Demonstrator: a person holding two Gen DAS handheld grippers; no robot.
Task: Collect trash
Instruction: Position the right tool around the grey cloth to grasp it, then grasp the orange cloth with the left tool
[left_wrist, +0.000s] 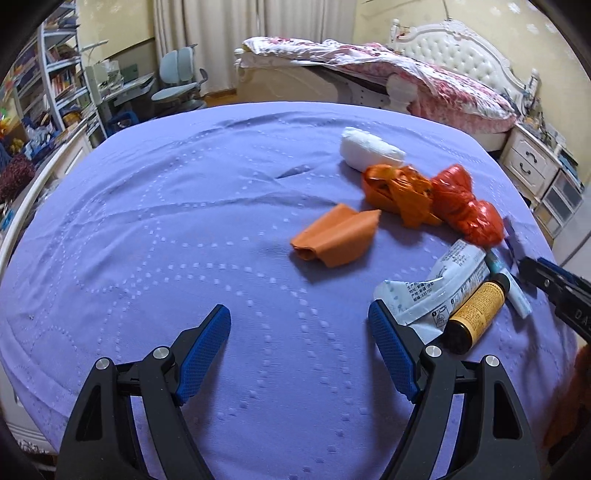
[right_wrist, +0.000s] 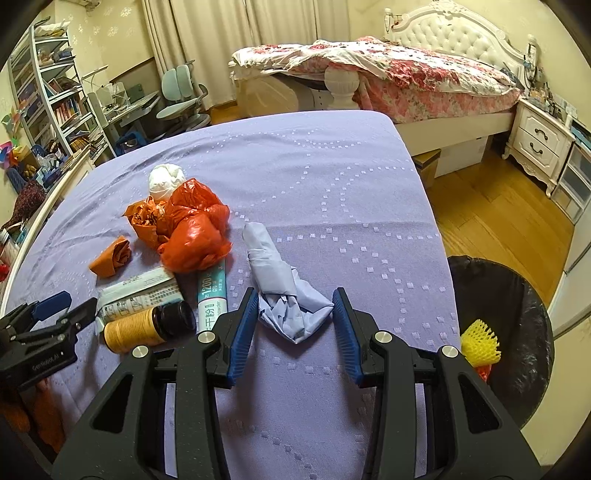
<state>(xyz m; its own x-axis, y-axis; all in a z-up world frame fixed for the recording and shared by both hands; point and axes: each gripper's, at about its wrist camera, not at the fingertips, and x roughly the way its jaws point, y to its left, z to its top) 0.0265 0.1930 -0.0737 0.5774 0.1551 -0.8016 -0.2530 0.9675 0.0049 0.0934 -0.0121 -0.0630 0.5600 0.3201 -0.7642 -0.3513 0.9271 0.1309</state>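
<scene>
Trash lies scattered across the purple mattress (right_wrist: 332, 177), and the black-lined bin (right_wrist: 517, 314) stands off its right edge, nearest the right gripper (right_wrist: 295, 314). That claw straddles the crumpled blue glove (right_wrist: 284, 288), whose long axis runs away from it; the pads look to be at the glove's sides, though I can't tell if they truly pinch. The left gripper (left_wrist: 299, 332) hangs spread and empty, with the brown bottle (left_wrist: 474, 317) just to its right.
</scene>
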